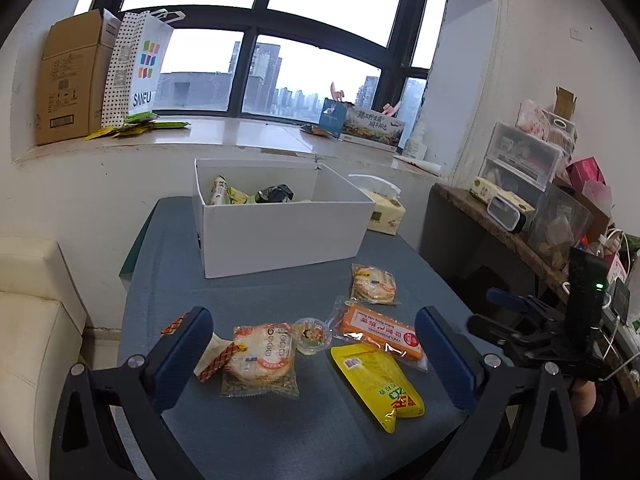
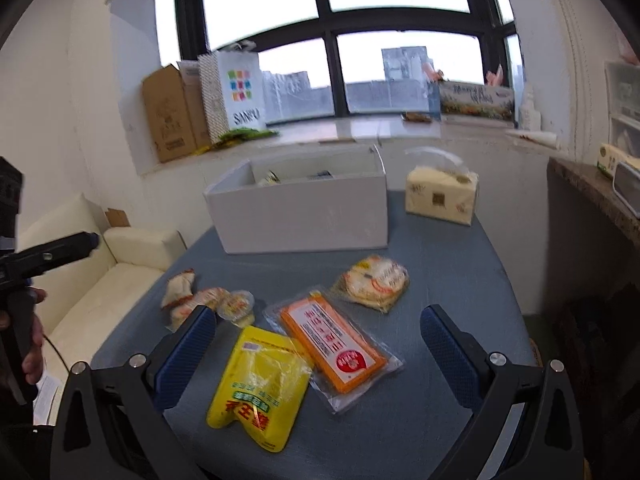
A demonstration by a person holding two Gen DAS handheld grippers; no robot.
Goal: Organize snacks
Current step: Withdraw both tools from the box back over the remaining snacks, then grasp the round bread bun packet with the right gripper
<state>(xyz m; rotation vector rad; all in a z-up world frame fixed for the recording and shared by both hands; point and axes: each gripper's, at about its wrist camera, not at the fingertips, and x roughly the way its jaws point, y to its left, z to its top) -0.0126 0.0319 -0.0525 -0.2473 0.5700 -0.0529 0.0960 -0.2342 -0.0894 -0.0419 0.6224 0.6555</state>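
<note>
A blue-grey worktop (image 1: 256, 432) carries everything. The largest thing on it is a white box (image 1: 280, 228), open at the top, standing at the far side; inside it lie a few wrapped snacks, among them a green-and-yellow packet (image 1: 236, 196) and a dark packet (image 1: 276, 193), though most of the inside is hidden by the front wall. Just beside the box, on its right, sits a pack of tissues (image 2: 442, 196).

In front of the box, loose snacks lie flat on the worktop. A yellow pouch (image 2: 258, 386) is nearest, with an orange packet (image 2: 332, 342) beside it, their edges overlapping. A round cake in clear wrap (image 1: 260, 354) lies to the left, a second one (image 1: 373, 285) farther back near the box. A small jelly cup (image 1: 312, 334) stands between the near cake and the orange packet. A small orange-edged wrapper (image 1: 214, 354) lies at the far left.

The left hand-held gripper (image 1: 314, 356) is spread wide above the snacks, gripping nothing. The right hand-held gripper (image 2: 316, 354) is likewise wide apart and empty.
</note>
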